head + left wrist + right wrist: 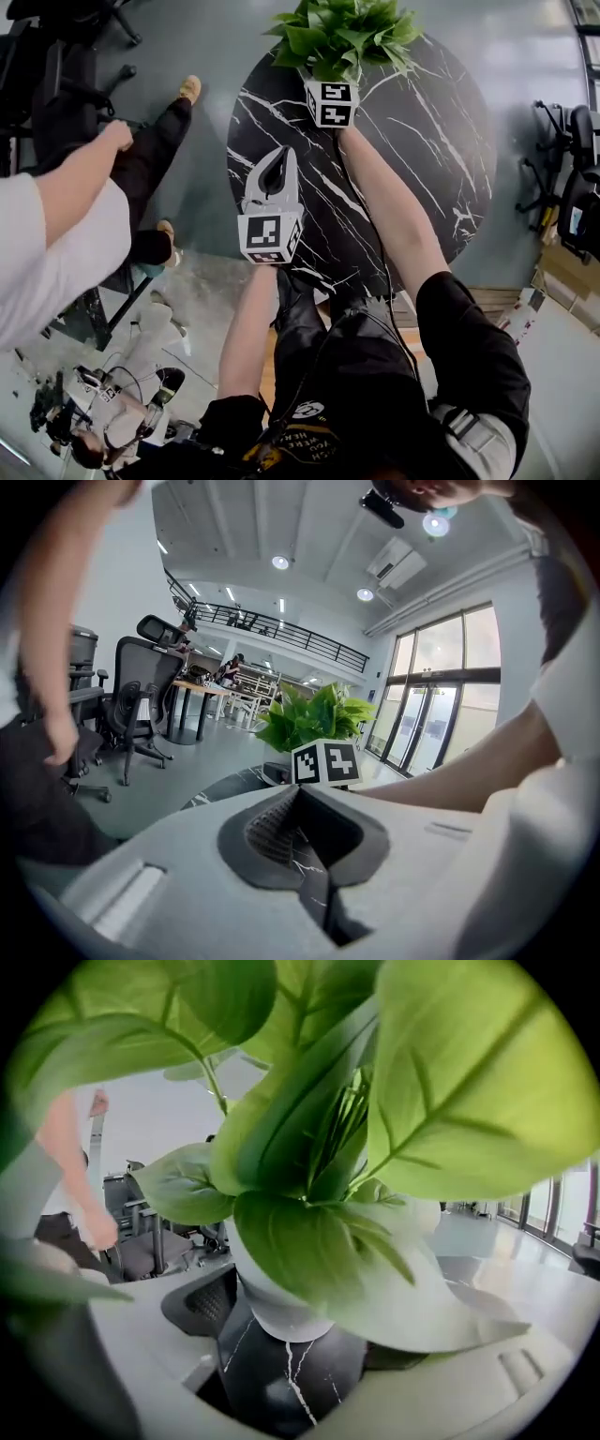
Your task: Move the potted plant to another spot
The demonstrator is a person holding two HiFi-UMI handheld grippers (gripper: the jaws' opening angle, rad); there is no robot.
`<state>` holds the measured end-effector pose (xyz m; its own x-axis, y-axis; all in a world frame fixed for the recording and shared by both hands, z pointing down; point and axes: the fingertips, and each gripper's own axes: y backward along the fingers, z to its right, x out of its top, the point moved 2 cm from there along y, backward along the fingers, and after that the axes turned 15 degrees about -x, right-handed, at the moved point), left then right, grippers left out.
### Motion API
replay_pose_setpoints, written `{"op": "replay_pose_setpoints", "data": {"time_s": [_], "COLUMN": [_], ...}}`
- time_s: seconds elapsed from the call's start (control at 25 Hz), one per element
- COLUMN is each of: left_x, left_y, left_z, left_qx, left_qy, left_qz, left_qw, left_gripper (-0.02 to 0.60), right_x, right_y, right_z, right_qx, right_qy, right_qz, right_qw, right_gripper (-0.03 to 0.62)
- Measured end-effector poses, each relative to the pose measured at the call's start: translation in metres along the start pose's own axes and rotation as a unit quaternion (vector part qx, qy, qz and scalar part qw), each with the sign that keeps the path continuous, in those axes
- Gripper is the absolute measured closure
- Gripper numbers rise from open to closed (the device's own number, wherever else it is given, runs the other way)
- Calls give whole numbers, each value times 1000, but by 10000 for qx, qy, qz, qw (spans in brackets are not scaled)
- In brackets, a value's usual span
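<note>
The right claw (291,1327) stood wide, its jaws to either side of the white pot (278,1305) of the potted plant (342,33). In the right gripper view the ribbed pad (202,1305) at lower left sat just beside the pot wall, with a sliver of dark bench showing between them. The opposite jaw was covered by a broad leaf (375,1269), so whether it touched the pot could not be told. Large green leaves filled the upper half of that view.

In the head view the right claw's marker cube (330,101) sat right under the foliage at the top centre of the frame. The plant stood near the far edge of the round black bench (422,159) with its white marble veins.

The left claw (278,161) was closed, its tips together with nothing between them. It was held above the near left part of the bench, well apart from the plant. Its own view showed the plant and the other claw's cube ahead at centre.

Beyond the bench lay a grey floor (525,56). A second person's arm (80,178) reached in at the left of the head view, and office chairs (141,705) stood at the left of the left gripper view.
</note>
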<state>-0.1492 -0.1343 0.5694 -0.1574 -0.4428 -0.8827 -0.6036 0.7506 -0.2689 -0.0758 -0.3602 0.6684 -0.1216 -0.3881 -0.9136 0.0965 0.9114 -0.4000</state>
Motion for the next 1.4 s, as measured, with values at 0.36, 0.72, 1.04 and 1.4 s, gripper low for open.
{"op": "replay_pose_setpoints", "data": {"time_s": [0.36, 0.72, 1.04, 1.4], "left_x": [2, 1, -12, -17], "left_y": [-3, -11, -20, -36], "left_z": [-1, 17, 46, 77], "left_qx": [-33, -239, -505, -831], "left_qy": [-52, -128, -164, -306], "left_qz": [-19, -97, -237, -388], "left_qw": [10000, 9996, 9983, 9953], "left_gripper": [578, 578, 578, 578], "right_x": [-1, -13, -28, -47], "right_y": [2, 23, 46, 71], "right_z": [6, 42, 98, 174], "right_qx": [-78, -218, -492, -976], "right_qy": [-27, -20, -62, -215], "right_qz": [-5, -58, -112, -275], "right_qw": [10000, 9997, 9987, 9946], "right_gripper": [187, 194, 197, 198]}}
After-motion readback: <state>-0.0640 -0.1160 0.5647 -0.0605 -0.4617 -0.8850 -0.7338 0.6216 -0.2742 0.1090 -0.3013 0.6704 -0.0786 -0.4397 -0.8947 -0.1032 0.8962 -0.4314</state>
